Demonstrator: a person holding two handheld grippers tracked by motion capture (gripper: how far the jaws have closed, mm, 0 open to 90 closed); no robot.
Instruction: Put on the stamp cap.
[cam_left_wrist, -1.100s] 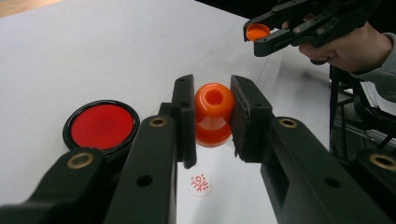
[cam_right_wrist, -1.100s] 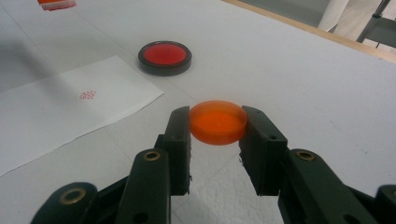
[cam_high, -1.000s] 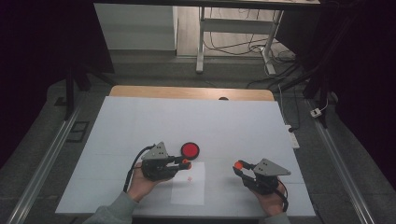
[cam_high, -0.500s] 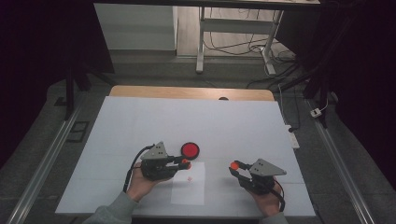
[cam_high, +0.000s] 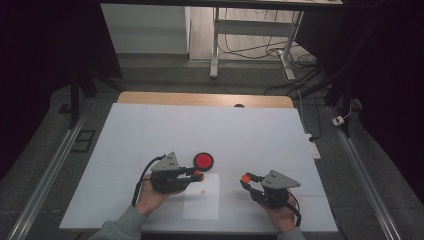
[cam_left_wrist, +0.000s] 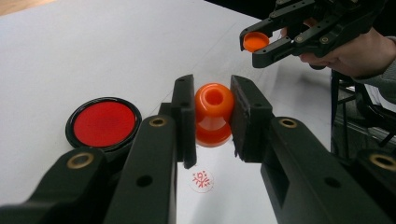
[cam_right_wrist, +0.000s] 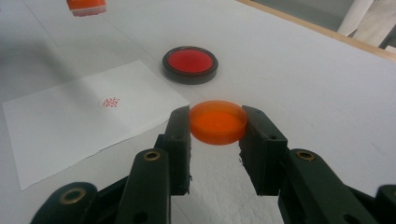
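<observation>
Two orange pieces are in hand: our left gripper (cam_left_wrist: 212, 116) pinches the stamp (cam_left_wrist: 213, 113) above the paper (cam_high: 202, 196), our right gripper (cam_right_wrist: 215, 128) pinches its cap (cam_right_wrist: 217, 122). We should align the cap's open side squarely with the stamp face, then press gently.

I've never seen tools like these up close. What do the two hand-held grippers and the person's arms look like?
Each gripper, left and right, has a chunky black body with two flat black jaws, brass-coloured rivets along the linkages, and a grey three-cornered plate on top. A thin black cable loops back from each. The person's sleeves are grey-green, ending at the wrists.
</observation>
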